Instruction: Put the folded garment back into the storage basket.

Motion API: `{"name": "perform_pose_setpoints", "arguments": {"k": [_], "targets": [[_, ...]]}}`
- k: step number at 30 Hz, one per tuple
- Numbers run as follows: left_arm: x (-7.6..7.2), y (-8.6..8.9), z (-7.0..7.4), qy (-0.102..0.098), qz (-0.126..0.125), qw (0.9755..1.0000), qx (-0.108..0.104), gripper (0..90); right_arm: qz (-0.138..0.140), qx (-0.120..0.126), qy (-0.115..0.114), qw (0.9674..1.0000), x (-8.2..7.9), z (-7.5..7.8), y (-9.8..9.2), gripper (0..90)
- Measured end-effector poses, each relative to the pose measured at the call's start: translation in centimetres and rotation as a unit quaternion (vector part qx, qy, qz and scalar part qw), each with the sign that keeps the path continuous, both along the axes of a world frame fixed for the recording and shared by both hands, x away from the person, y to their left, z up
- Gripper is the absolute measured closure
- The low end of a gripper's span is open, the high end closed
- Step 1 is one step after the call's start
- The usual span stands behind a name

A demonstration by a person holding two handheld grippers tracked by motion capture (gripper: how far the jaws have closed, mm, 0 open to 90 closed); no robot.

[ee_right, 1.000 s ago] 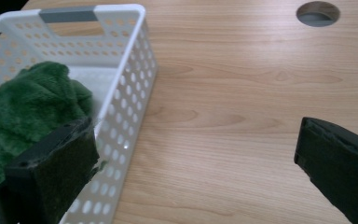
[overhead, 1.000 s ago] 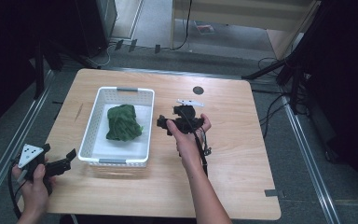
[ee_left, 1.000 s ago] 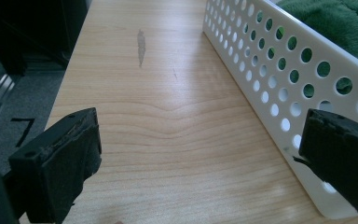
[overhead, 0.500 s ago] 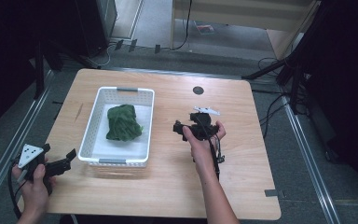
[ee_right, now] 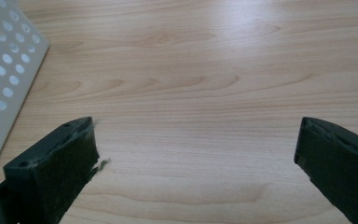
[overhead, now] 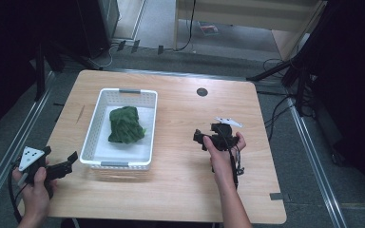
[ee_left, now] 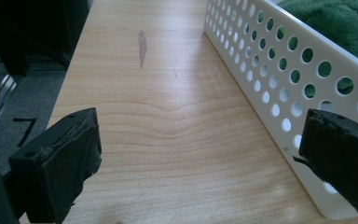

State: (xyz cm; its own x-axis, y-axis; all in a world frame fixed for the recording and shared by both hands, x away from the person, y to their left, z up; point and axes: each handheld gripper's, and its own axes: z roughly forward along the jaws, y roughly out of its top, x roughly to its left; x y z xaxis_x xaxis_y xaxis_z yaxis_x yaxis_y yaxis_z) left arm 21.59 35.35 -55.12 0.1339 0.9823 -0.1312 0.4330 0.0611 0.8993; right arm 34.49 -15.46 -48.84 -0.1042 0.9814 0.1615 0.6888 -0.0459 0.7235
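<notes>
A crumpled dark green cloth (overhead: 126,124) (ee_left: 340,21) lies inside a white perforated basket (overhead: 100,123) (ee_left: 279,79) on the left half of the wooden table (overhead: 180,190). My left gripper (overhead: 69,161) (ee_left: 198,156) is at the table's front left corner, next to the basket's front left corner, jaws open with nothing between them. My right gripper (overhead: 198,138) (ee_right: 193,161) hovers right of the basket over bare wood, jaws open and empty, pointing toward the basket (ee_right: 2,79).
A small dark round grommet (overhead: 202,91) sits near the table's far edge. A dark streak (ee_left: 142,44) marks the wood left of the basket. Cables trail over the floor around the table, and metal rails (overhead: 9,156) run along both sides.
My right gripper has drawn back to the right and toward the front, away from the basket, and is empty. The cloth and my left gripper have stayed put.
</notes>
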Motion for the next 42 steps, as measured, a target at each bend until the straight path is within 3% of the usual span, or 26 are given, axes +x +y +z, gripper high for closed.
{"name": "perform_pose_setpoints", "arguments": {"k": [20, 42], "targets": [[0.0, 0.0, 0.0, 0.000, 0.002, 1.0000, 0.001, 0.0, -0.024, -0.002, -0.004, 0.9997, -2.7, -2.9, -6.2, 0.0], [0.0, 0.0, 0.0, 0.000, 0.002, 1.0000, -0.001, 0.0, -0.051, 0.004, -0.025, 0.9984, -6.3, -4.6, -12.4, 0.0]]}}
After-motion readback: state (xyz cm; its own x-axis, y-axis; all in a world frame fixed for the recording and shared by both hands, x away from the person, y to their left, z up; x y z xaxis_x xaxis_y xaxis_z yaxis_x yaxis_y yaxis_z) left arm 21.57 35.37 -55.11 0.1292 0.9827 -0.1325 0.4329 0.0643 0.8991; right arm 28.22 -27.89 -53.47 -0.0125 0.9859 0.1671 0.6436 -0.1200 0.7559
